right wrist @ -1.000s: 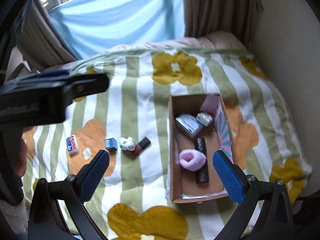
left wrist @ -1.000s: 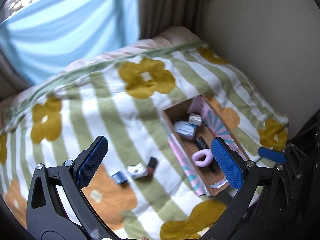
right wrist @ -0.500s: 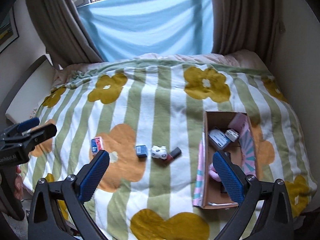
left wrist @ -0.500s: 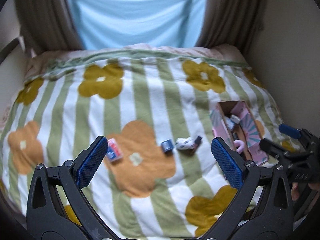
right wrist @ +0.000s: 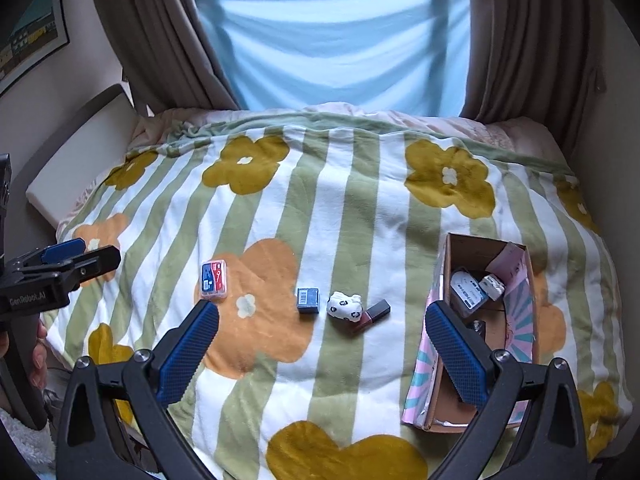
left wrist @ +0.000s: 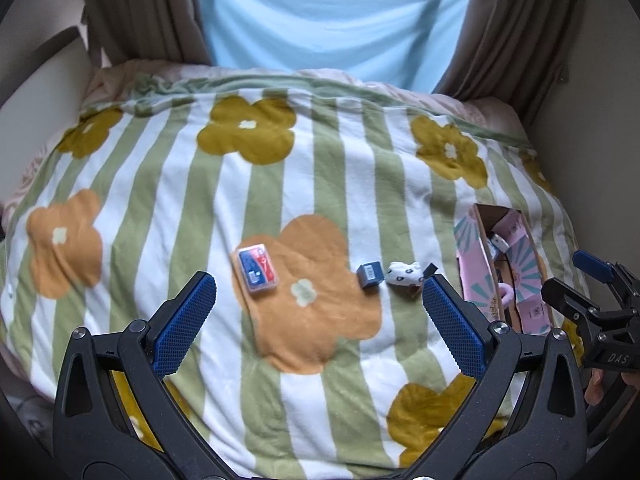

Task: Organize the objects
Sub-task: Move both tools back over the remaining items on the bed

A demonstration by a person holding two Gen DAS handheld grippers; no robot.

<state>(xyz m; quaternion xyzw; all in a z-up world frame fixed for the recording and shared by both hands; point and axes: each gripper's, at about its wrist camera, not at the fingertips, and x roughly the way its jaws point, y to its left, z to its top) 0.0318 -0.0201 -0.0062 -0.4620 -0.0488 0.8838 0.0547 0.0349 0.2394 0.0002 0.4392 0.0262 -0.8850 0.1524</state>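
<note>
Four loose items lie in a row on the flowered blanket point(right wrist: 344, 220): a red and blue card case point(left wrist: 257, 267) point(right wrist: 215, 280), a small blue box point(left wrist: 369, 275) point(right wrist: 308, 300), a white spotted toy point(left wrist: 405, 273) point(right wrist: 345, 306) and a dark lipstick tube point(right wrist: 372, 314). A pink-sided cardboard box point(right wrist: 436, 344) point(left wrist: 474, 276) at the right holds several items. My left gripper point(left wrist: 320, 324) is open and empty, hovering short of the row. My right gripper point(right wrist: 322, 352) is open and empty too, its right finger beside the box wall.
Brown curtains point(right wrist: 160, 32) and a blue sheet point(right wrist: 332, 44) hang behind the bed. A white headboard point(right wrist: 80, 164) runs along the left, a wall along the right. A hand point(right wrist: 38, 344) holds the left gripper's handle at the left edge.
Both grippers have drawn back and up from the bed and swung left. The cardboard box has shifted to the right of each view, and the whole blanket now shows.
</note>
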